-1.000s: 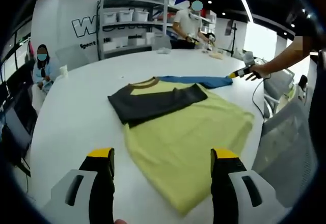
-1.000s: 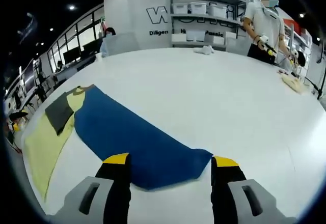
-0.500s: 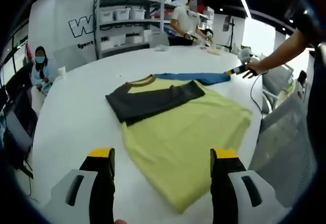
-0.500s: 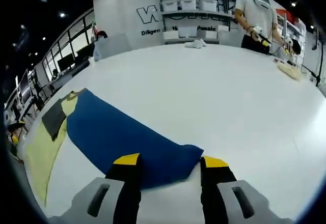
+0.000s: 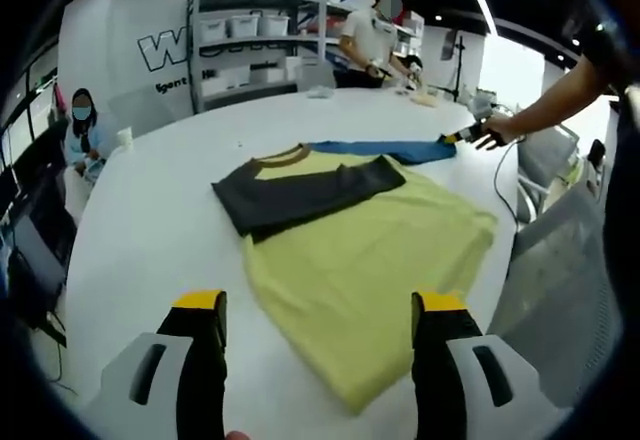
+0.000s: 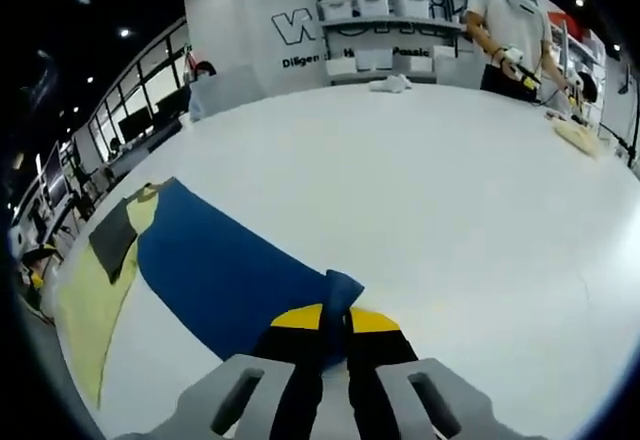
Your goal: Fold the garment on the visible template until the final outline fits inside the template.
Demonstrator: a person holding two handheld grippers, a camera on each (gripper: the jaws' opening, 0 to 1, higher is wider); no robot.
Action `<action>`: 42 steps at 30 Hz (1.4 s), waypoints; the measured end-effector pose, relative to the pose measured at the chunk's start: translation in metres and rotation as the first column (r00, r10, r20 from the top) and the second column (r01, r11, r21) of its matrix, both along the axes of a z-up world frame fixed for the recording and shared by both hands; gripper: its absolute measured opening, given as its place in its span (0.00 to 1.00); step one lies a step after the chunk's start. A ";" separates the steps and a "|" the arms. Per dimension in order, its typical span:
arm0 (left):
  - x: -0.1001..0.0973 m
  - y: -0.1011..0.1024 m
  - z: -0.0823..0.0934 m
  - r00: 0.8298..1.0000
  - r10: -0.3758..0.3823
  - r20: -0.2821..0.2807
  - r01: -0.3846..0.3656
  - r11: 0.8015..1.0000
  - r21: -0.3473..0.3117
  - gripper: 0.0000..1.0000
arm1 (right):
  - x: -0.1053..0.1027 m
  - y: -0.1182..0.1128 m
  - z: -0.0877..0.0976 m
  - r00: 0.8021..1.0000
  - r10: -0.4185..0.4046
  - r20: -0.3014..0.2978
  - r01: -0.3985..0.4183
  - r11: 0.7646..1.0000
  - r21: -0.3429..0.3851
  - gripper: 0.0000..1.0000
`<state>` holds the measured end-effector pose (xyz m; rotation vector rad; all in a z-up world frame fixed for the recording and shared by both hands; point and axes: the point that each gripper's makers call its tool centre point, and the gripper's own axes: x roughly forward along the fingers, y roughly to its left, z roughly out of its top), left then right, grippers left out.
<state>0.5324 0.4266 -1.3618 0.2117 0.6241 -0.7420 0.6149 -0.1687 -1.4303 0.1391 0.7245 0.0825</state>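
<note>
A yellow-green shirt (image 5: 370, 260) lies flat on the white table (image 5: 150, 230), with one dark grey sleeve (image 5: 300, 195) folded across its chest and a brown collar (image 5: 285, 160). Its blue sleeve (image 6: 215, 270) stretches out to the side. My right gripper (image 6: 335, 322) is shut on the blue sleeve's cuff, which bunches up between the jaws. In the left gripper view that gripper (image 5: 465, 138) shows far off, held by a person's hand. My left gripper (image 5: 318, 310) hovers open above the shirt's hem, holding nothing.
Shelves with white bins (image 5: 245, 30) stand behind the table. A person (image 5: 375, 45) works at the far side and another (image 5: 85, 130) sits at the left. A cloth (image 6: 390, 84) and other items (image 6: 580, 135) lie on the table's far part.
My right gripper has shut on the blue sleeve's cuff, lifting the cloth into a bunch. The left gripper stays open and hardly moves.
</note>
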 end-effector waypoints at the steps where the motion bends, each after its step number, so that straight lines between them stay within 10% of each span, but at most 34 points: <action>1: 0.000 0.000 0.000 1.000 -0.001 0.000 0.001 1.000 -0.001 0.73 | 0.000 -0.001 0.001 1.000 -0.005 0.001 0.005 1.000 0.007 0.00; 14: -0.001 -0.001 -0.001 1.000 -0.006 -0.005 0.006 1.000 -0.015 0.71 | -0.006 -0.001 0.016 0.998 -0.060 0.009 0.058 0.987 0.152 0.00; 42: 0.001 0.003 0.006 0.999 0.009 0.031 -0.007 0.998 -0.064 0.70 | 0.028 0.083 0.095 0.981 0.165 0.100 -0.172 0.983 0.061 0.00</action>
